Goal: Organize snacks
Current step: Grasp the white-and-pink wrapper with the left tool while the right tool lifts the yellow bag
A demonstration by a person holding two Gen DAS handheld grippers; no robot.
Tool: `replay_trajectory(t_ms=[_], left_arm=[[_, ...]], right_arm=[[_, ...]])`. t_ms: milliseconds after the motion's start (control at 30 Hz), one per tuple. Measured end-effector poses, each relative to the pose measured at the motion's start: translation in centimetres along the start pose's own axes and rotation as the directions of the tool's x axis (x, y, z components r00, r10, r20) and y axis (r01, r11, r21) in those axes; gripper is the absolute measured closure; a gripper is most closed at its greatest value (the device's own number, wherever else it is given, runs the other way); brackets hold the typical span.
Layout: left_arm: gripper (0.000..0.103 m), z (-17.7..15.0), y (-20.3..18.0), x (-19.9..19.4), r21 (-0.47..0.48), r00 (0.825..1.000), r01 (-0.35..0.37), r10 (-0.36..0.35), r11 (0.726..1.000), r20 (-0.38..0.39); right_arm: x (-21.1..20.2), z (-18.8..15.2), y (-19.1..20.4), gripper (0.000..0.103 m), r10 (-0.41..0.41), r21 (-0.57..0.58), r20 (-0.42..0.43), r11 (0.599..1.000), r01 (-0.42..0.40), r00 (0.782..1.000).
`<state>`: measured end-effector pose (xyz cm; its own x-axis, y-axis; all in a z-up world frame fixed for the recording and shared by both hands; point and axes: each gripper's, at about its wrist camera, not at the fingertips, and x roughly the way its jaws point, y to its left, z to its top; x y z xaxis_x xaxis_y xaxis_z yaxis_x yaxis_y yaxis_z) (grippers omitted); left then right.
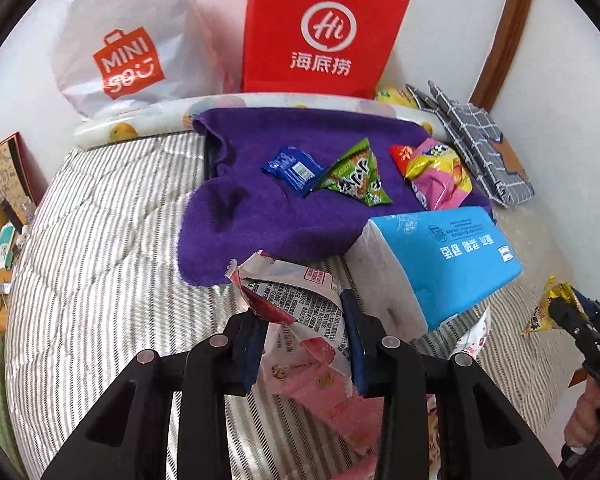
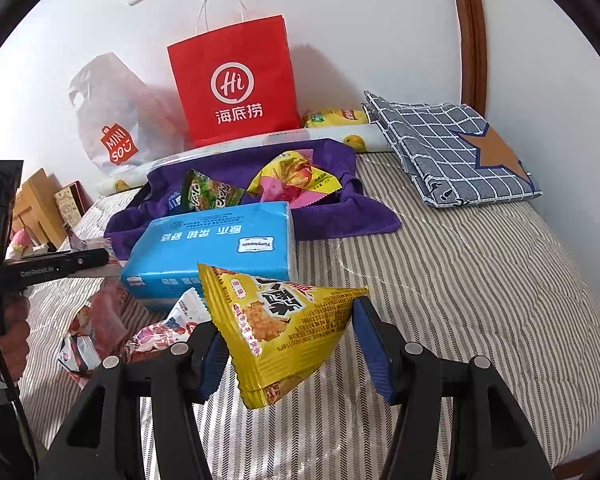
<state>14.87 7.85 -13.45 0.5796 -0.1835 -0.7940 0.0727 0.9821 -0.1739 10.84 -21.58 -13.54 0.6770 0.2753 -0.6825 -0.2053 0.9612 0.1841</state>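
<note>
Nearest, the left gripper point(image 1: 304, 344) pinched a pink packet point(image 1: 300, 320) between pressed pads, held above the striped bedding point(image 1: 100, 240). Beside it, the right gripper point(image 2: 288, 344) clamped a yellow packet point(image 2: 276, 320), its jaws partly closed on the pouch. Two more packets point(image 2: 156, 336) lay loose under them, by the tissue pack point(image 1: 444, 256). Farther off, the purple cloth point(image 1: 260, 216) carried the sorted snacks point(image 1: 352, 176). Both wrappers looked slick and crumpled; a thin edge grip could let one slip mid-carry, or the tissue pack could block the way.
</note>
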Motion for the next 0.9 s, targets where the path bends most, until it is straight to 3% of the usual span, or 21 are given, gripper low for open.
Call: replay_trajectory(t_ms=[333, 900], left_arm=[[0.068, -0.8, 0.3, -2.1, -0.032, 0.999, 0.040, -0.039, 0.999, 0.020], [0.068, -1.1, -3.5, -3.9, -0.003, 0.996, 0.084, -0.084, 0.996, 0.032]], right_arm=[[0.0, 0.4, 0.2, 0.048, -0.007, -0.002, -0.004, 1.000, 0.007, 1.000], [-0.7, 2.5, -0.1, 0.048, -0.017, -0.024, 0.045, 1.000, 0.018, 0.999]])
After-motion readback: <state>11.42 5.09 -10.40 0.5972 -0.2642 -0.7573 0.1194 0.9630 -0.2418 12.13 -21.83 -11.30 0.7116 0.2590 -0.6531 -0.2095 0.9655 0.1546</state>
